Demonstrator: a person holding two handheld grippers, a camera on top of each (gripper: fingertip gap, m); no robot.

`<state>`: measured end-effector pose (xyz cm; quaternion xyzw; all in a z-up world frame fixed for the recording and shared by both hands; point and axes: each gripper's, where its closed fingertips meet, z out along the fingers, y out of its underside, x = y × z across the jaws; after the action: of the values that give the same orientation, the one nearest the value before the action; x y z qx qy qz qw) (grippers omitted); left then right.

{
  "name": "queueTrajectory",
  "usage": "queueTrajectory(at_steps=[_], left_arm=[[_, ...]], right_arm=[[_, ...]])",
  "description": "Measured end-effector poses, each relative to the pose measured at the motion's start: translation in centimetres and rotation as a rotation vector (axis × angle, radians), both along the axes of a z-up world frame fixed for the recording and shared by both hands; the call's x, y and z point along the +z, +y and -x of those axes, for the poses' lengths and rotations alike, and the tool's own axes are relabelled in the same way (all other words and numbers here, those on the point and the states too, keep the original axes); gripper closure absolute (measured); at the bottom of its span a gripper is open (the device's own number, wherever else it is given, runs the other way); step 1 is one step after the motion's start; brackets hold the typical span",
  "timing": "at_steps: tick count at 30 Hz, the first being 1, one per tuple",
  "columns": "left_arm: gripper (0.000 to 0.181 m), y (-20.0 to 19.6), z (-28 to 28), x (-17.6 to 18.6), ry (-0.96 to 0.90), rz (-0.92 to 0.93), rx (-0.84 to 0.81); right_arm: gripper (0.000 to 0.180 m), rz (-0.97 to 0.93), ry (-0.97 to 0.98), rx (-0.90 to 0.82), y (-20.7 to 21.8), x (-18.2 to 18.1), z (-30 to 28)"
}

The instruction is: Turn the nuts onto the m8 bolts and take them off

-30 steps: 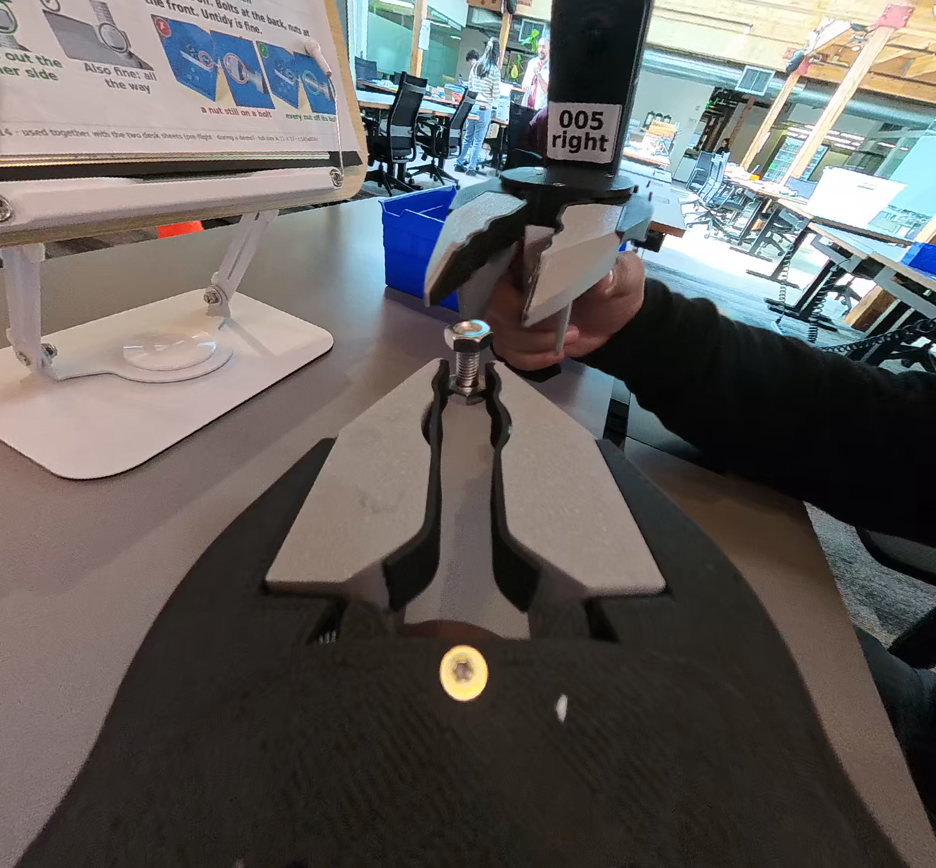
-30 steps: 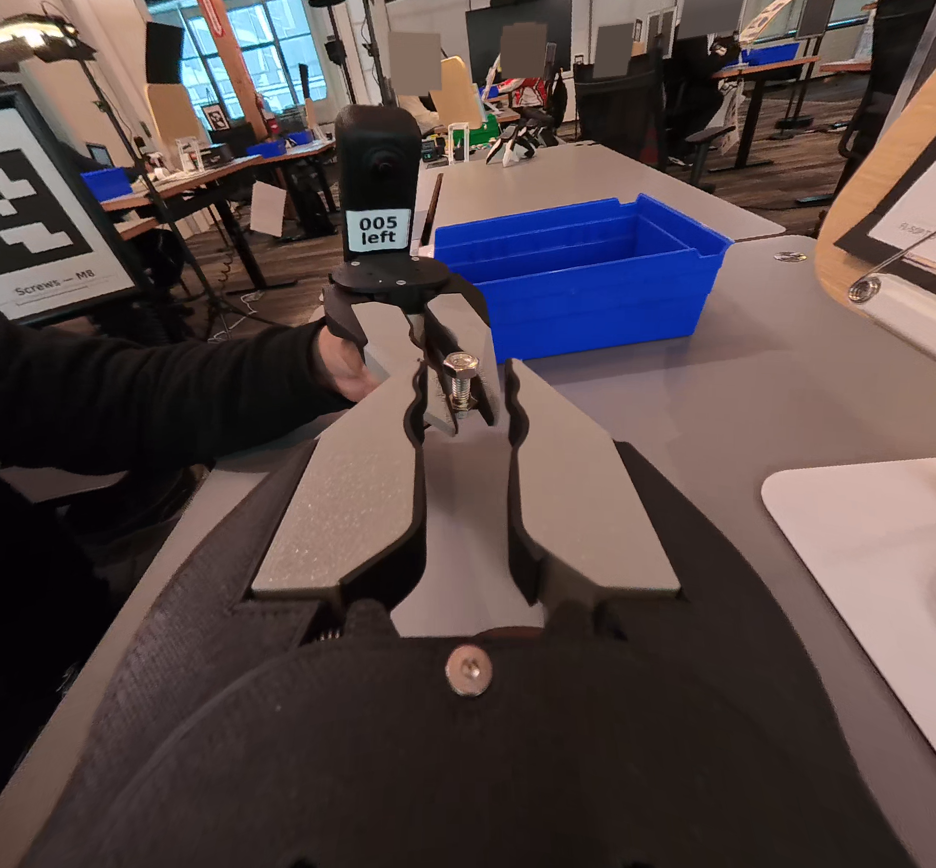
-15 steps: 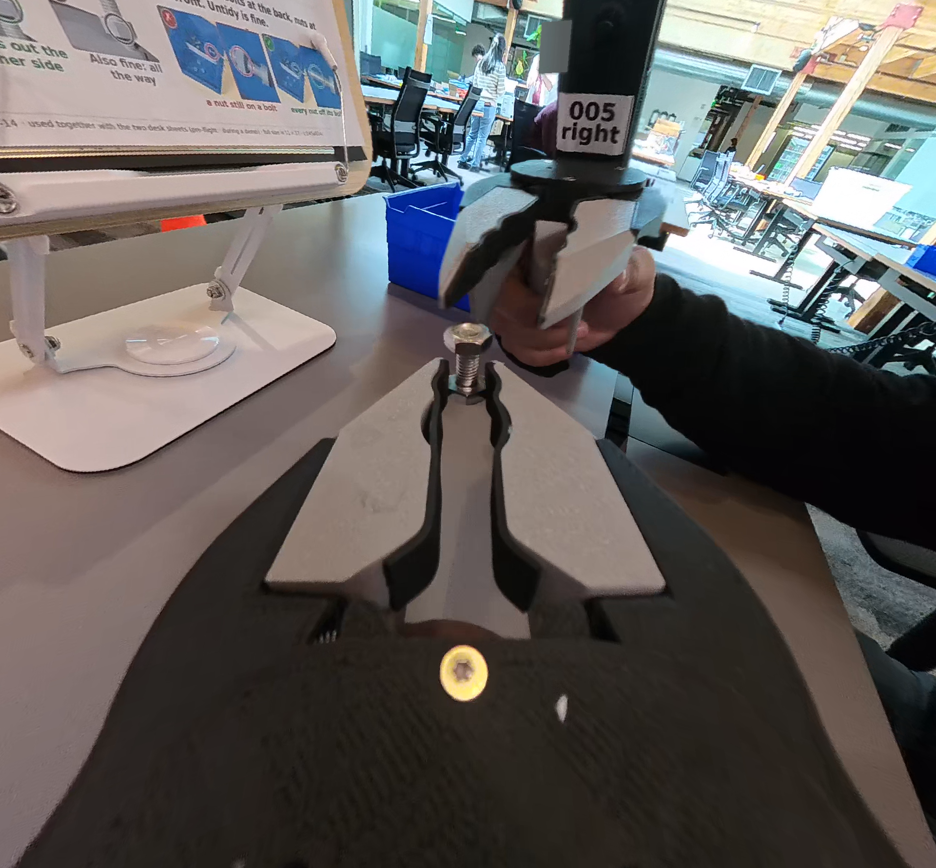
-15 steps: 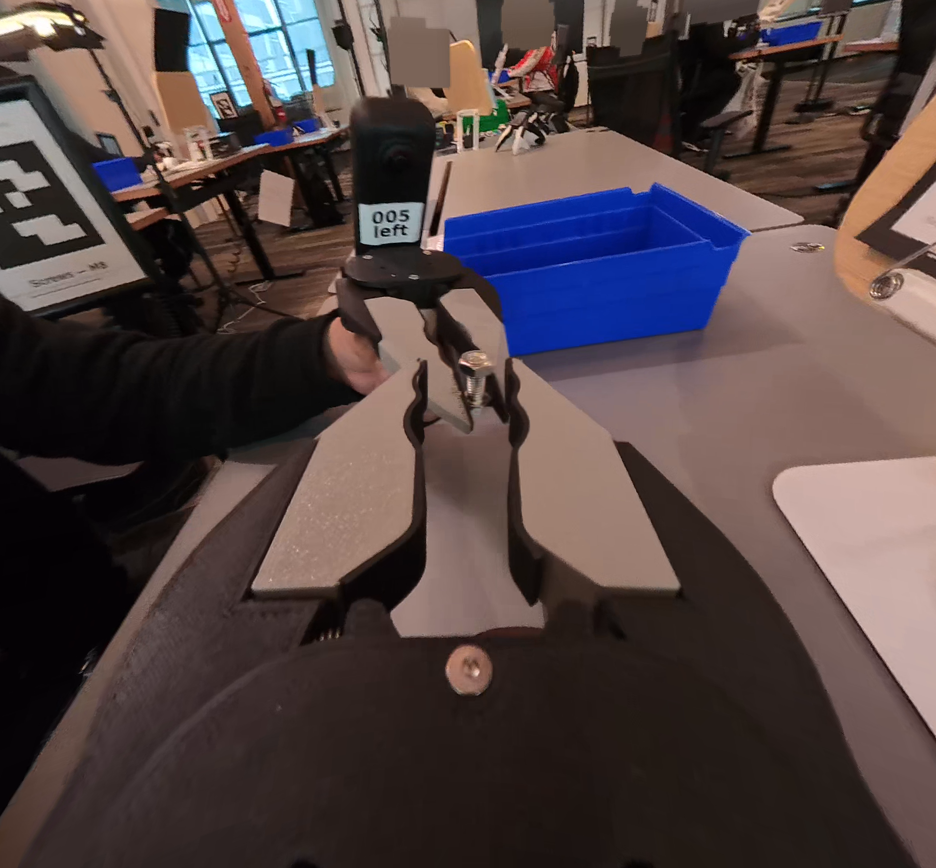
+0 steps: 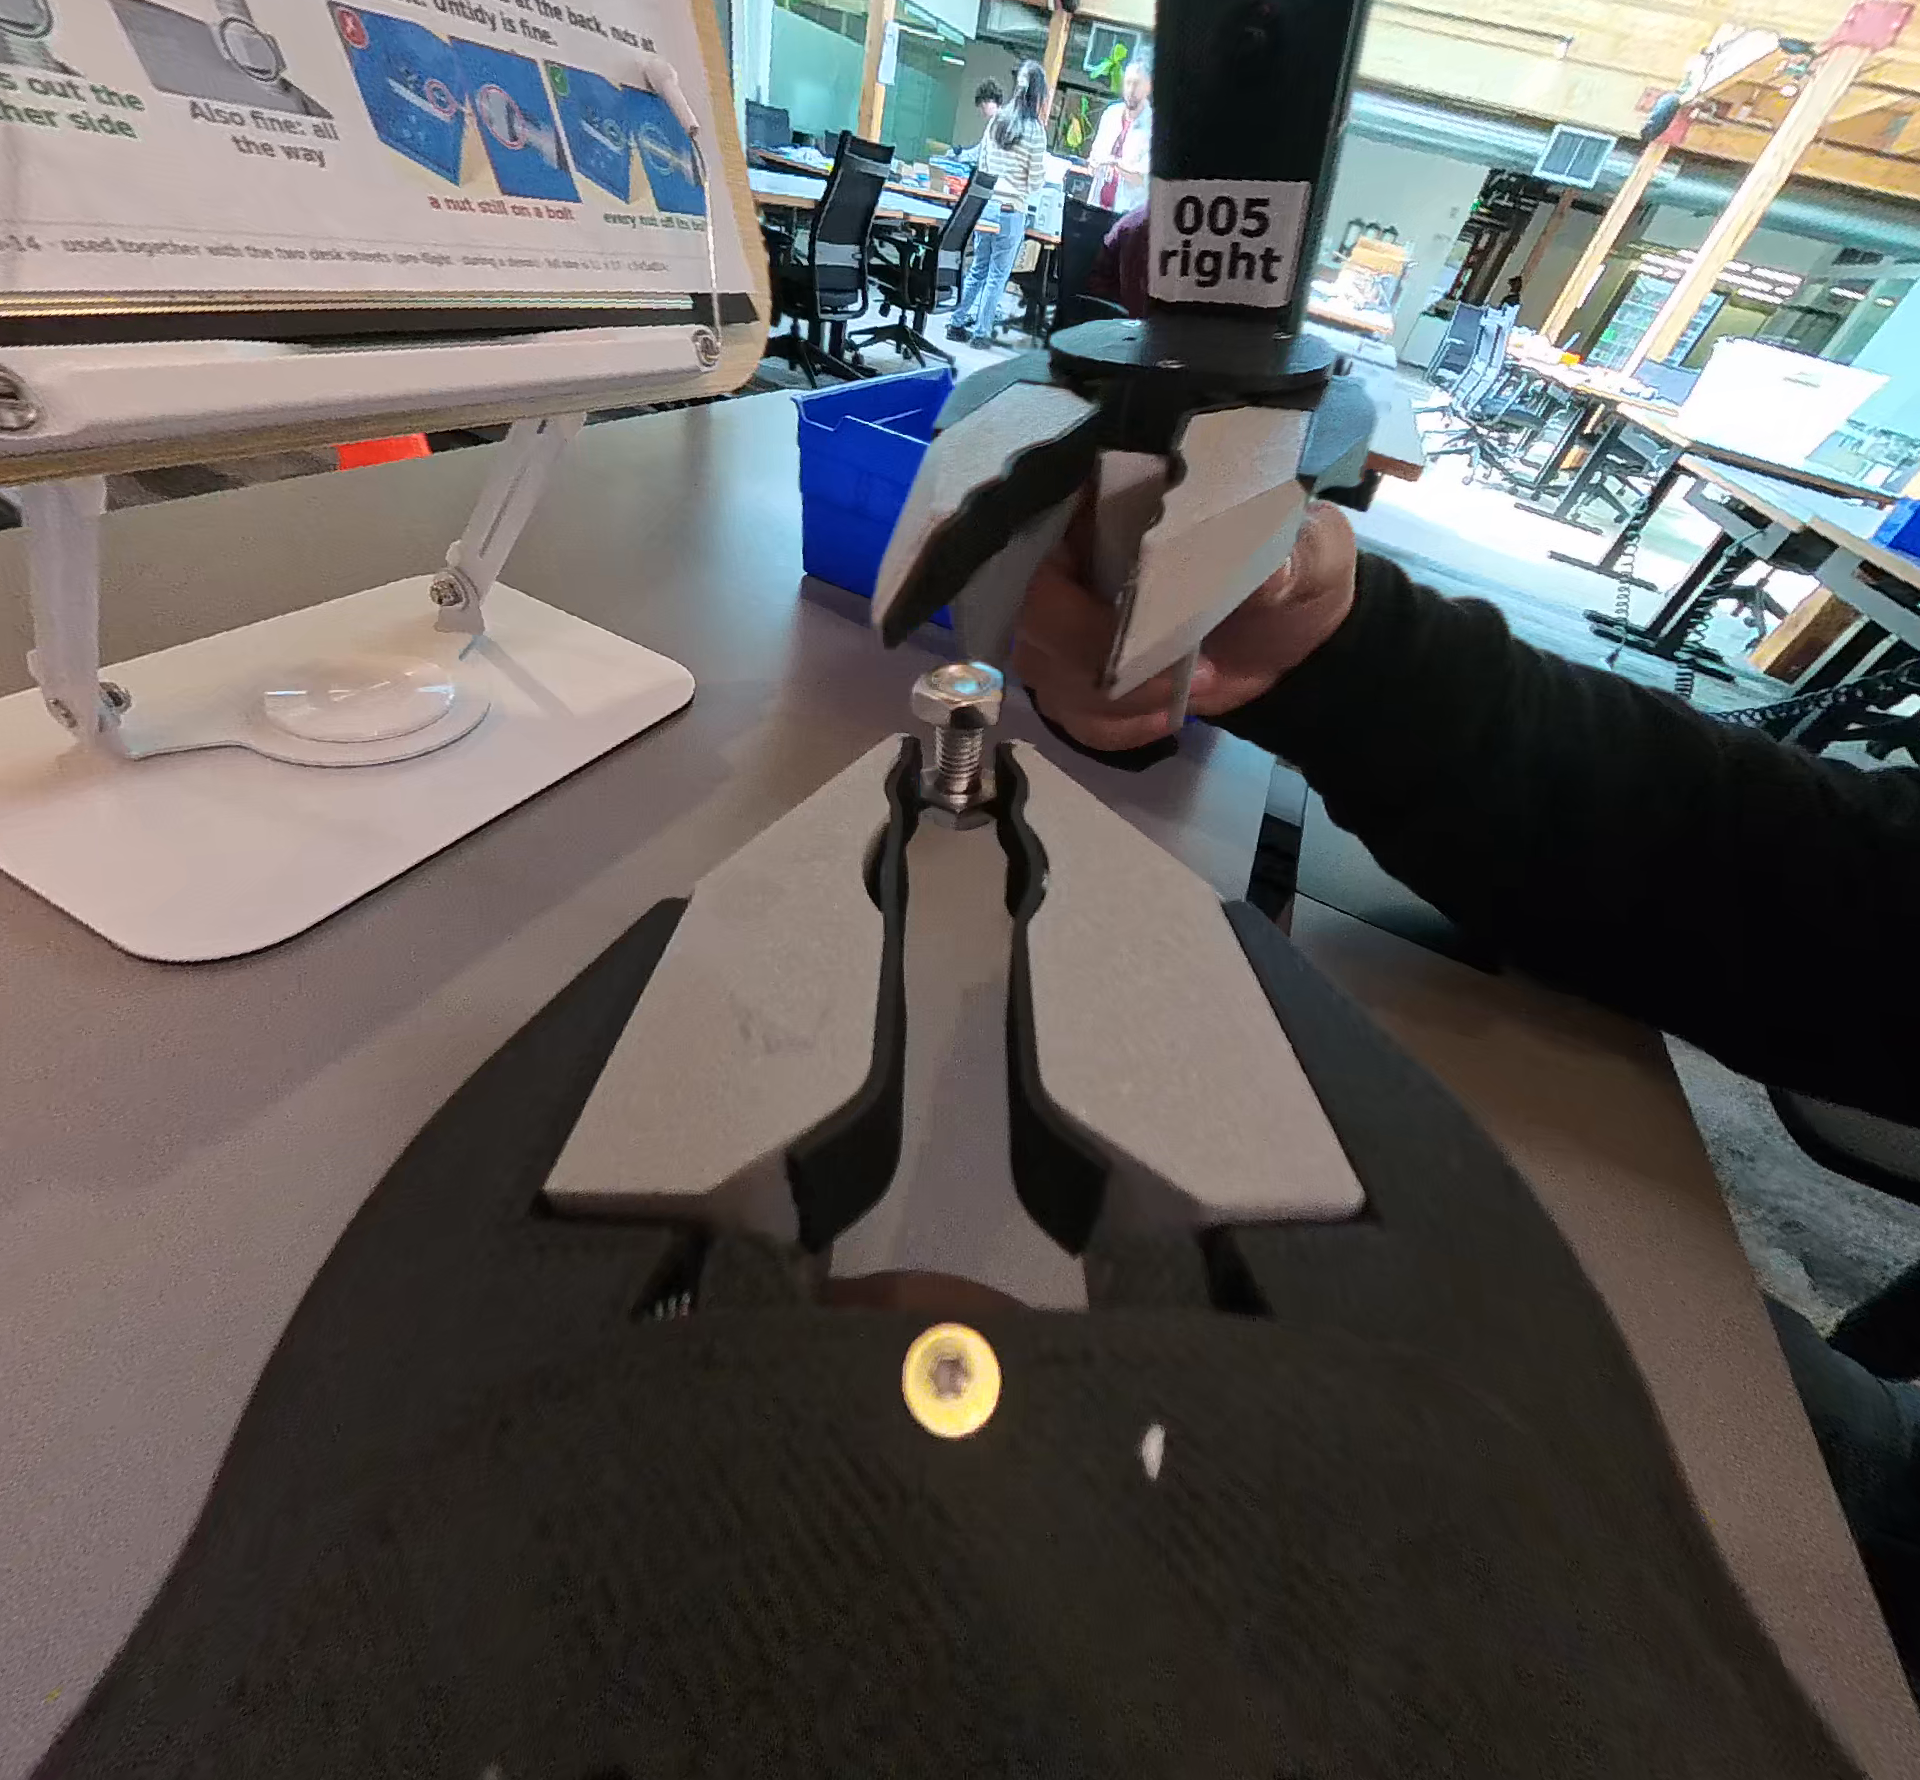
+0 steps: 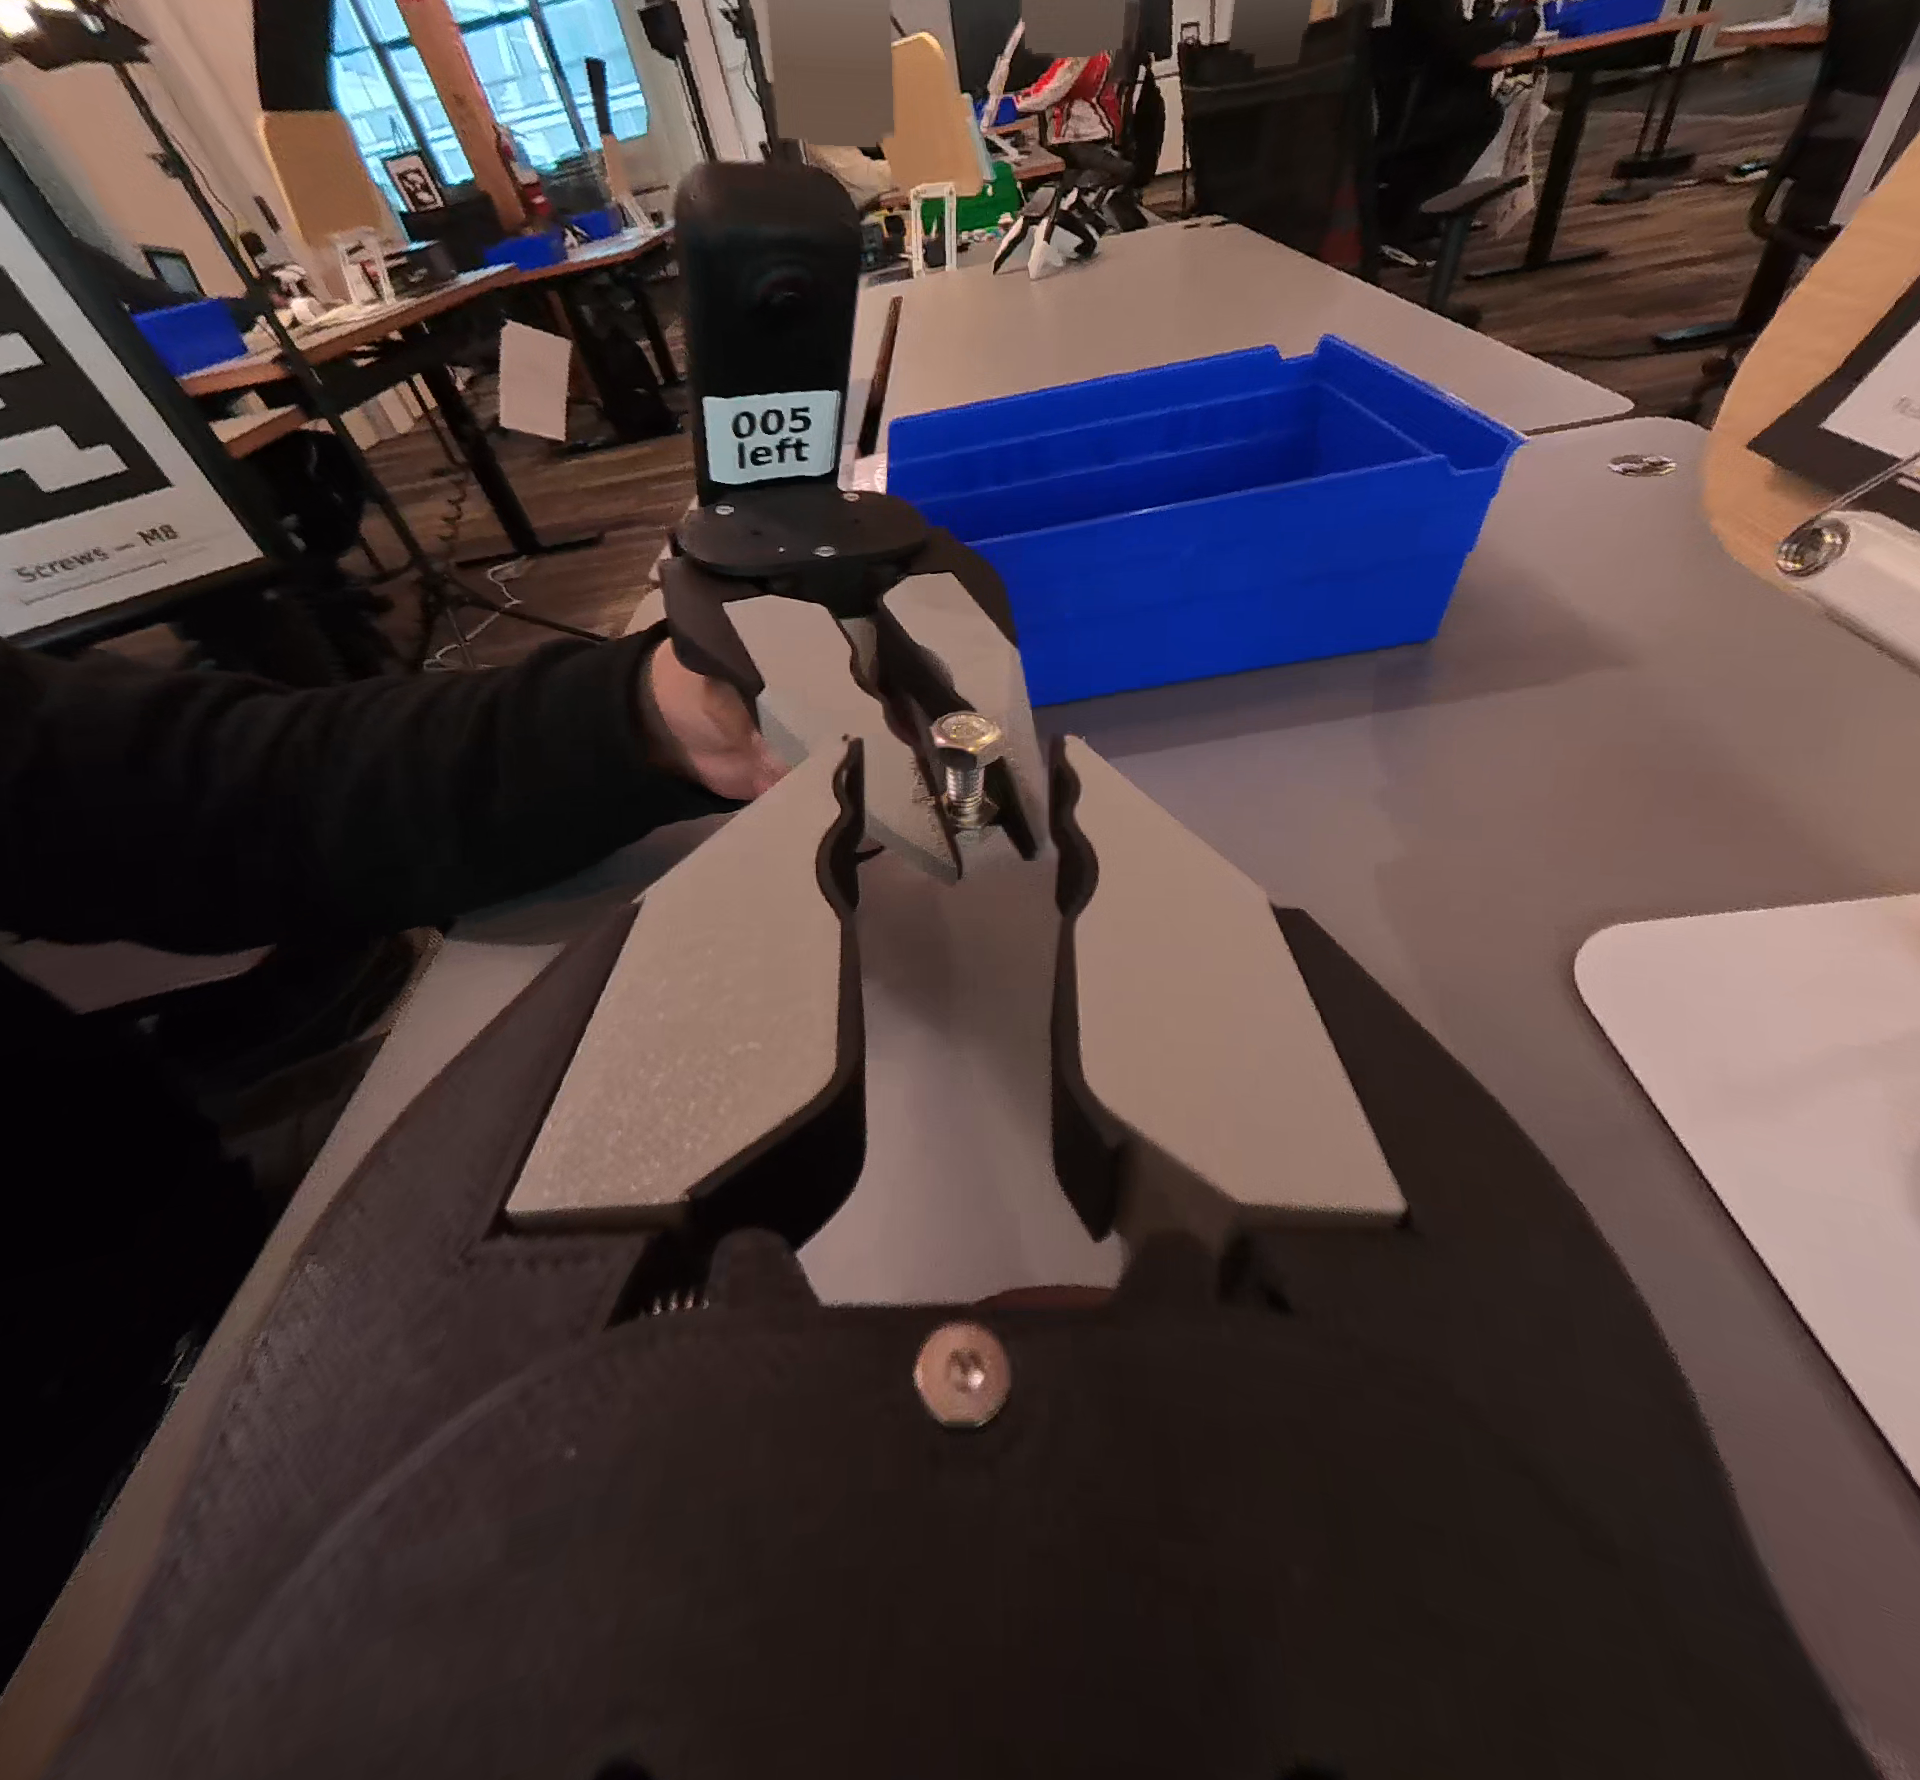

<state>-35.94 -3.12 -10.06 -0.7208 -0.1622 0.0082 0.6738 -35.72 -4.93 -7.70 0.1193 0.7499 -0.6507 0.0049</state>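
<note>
Left gripper (image 5: pixel 956 790) clamped on nut (image 5: pixel 954 797) at lower end of bolt (image 5: pixel 956 728), bolt upright, hex head on top, held above grey table (image 5: pixel 312 1055). Right gripper (image 6: pixel 956 811) spread open and empty, tips near bolt head but not touching, seen just behind and above it from left view. Blue bin (image 6: pixel 1195 525) farther back on table, white stand (image 5: pixel 343 754) off to left.

A silver hex-head bolt (image 5: pixel 957 731) stands upright in the air above the grey table, head on top. A silver nut (image 5: pixel 957 800) sits low on its threaded shank, well below the head.
</note>
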Motion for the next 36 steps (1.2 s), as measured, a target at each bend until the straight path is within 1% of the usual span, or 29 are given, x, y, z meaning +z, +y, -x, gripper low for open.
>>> queueTrajectory(at_steps=[2, 4, 5, 6, 7, 8, 10, 11, 12, 15, 17, 18, 19, 20, 22, 23, 25, 27, 29, 30, 31, 32, 33, 34, 36], left_arm=[[0.168, 0.1, 0.0, -0.1, 0.009, 0.014, 0.007], [0.169, 0.0, 0.2, -0.3, 0.01, 0.024, 0.019], [0.169, -0.3, 0.7, -0.3, 0.002, 0.022, 0.043], [0.169, -0.5, 1.0, -0.4, -0.006, 0.022, 0.057], [0.169, -0.6, 1.0, -0.3, -0.012, 0.014, 0.05], [0.169, -0.7, 1.1, -0.2, -0.016, 0.002, 0.046], [0.169, -0.6, 0.8, -0.1, -0.017, -0.007, 0.031], [0.169, -0.4, 0.7, -0.1, -0.011, 0.0, 0.029], [0.168, -0.3, 0.4, -0.2, -0.003, 0.01, 0.022], [0.168, 0.1, 0.2, -0.3, 0.009, 0.03, 0.02], [0.168, -0.2, 0.6, -0.4, 0.005, 0.028, 0.04], [0.169, -0.5, 1.0, -0.3, -0.005, 0.019, 0.056], [0.169, -0.6, 1.1, -0.2, -0.016, 0.006, 0.053], [0.169, -0.7, 1.0, 0.0, -0.023, -0.01, 0.041], [0.168, -0.7, 0.8, 0.3, -0.024, -0.026, 0.033], [0.169, -0.6, 0.7, 0.2, -0.02, -0.019, 0.028], [0.169, -0.3, 0.3, 0.2, -0.008, -0.005, 0.016], [0.168, 0.0, 0.1, 0.0, -0.001, 0.008, 0.01], [0.168, 0.0, 0.2, -0.2, 0.001, 0.016, 0.013], [0.169, -0.1, 0.4, -0.1, -0.003, 0.011, 0.021], [0.169, -0.3, 0.5, 0.0, -0.01, 0.004, 0.027], [0.169, -0.4, 0.5, 0.0, -0.015, -0.002, 0.024], [0.169, -0.4, 0.5, 0.1, -0.016, -0.008, 0.024], [0.168, -0.4, 0.5, 0.2, -0.014, -0.009, 0.026], [0.168, -0.3, 0.4, 0.1, -0.009, -0.002, 0.022]], right_arm=[[0.149, -0.015, -0.007, 0.039, -0.4, -0.4, -0.7], [0.143, -0.03, -0.013, 0.075, -0.4, -0.4, -1.4], [0.148, -0.025, -0.009, 0.112, -0.2, -0.2, -2.0], [0.17, -0.002, -0.01, 0.176, 0.0, 0.3, -3.1], [0.172, 0.018, -0.015, 0.199, 0.1, 0.7, -3.5], [0.169, 0.018, -0.011, 0.163, 0.2, 0.9, -2.9], [0.155, 0.008, -0.009, 0.046, 0.4, 0.7, -0.9], [0.155, -0.001, -0.023, -0.004, 0.6, 0.4, 0.0], [0.151, -0.008, -0.035, -0.026, 0.6, 0.1, 0.5], [0.151, -0.004, -0.041, 0.024, 0.1, -0.2, -0.3], [0.16, -0.003, -0.055, 0.133, -0.2, 0.0, -2.2], [0.175, 0.006, -0.068, 0.209, -0.2, 0.3, -3.4], [0.174, 0.018, -0.078, 0.244, -0.1, 0.6, -4.1], [0.171, 0.022, -0.07, 0.216, -0.1, 0.8, -3.6], [0.158, 0.04, -0.045, 0.082, 0.3, 1.0, -1.3], [0.158, 0.048, -0.049, 0.031, 0.6, 1.0, -0.4], [0.149, 0.03, -0.064, -0.035, 0.8, 0.3, 0.9], [0.148, 0.021, -0.077, 0.0, 0.3, -0.1, 0.3], [0.152, 0.023, -0.089, 0.118, -0.3, 0.1, -1.7], [0.165, 0.027, -0.094, 0.19, -0.4, 0.3, -3.0], [0.168, 0.036, -0.102, 0.246, -0.4, 0.6, -4.0], [0.166, 0.043, -0.101, 0.253, -0.4, 0.8, -4.1], [0.163, 0.046, -0.093, 0.219, -0.3, 0.9, -3.6], [0.158, 0.049, -0.087, 0.166, -0.2, 1.0, -2.7], [0.155, 0.048, -0.087, 0.071, 0.2, 0.7, -0.9]])
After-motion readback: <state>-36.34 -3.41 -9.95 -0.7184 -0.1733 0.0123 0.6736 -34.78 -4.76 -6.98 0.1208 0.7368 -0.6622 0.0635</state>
